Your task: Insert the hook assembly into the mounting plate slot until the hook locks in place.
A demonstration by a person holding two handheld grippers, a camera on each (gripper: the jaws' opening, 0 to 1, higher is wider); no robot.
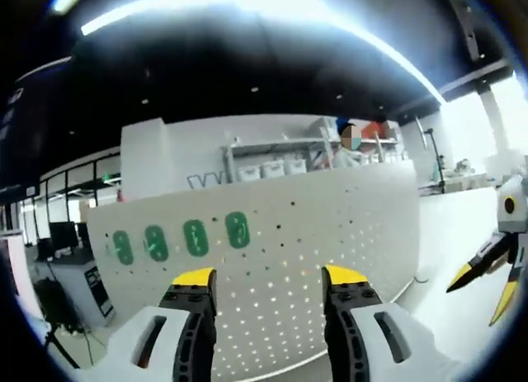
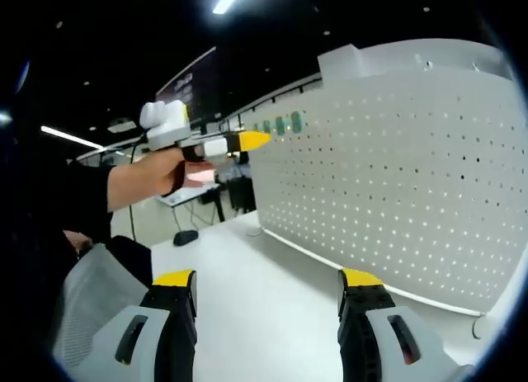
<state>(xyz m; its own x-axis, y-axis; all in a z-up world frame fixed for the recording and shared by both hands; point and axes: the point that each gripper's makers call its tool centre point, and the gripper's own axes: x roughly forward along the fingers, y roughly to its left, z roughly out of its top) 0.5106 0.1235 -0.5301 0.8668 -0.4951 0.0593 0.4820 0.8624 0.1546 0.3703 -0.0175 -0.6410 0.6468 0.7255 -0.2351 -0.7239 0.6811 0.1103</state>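
Left gripper view: the left gripper (image 1: 268, 279), yellow-tipped black jaws apart and empty, faces an upright white perforated pegboard panel (image 1: 330, 233). Four green oval hook pieces (image 1: 180, 240) sit in a row on the panel's upper left. The right gripper (image 1: 493, 271) enters at right, jaws parted.

Right gripper view: the right gripper (image 2: 268, 281), jaws apart and empty, hangs over a white tabletop (image 2: 247, 283). The panel stands at right, green pieces at its far end. A hand (image 2: 153, 177) holds the left gripper near them.
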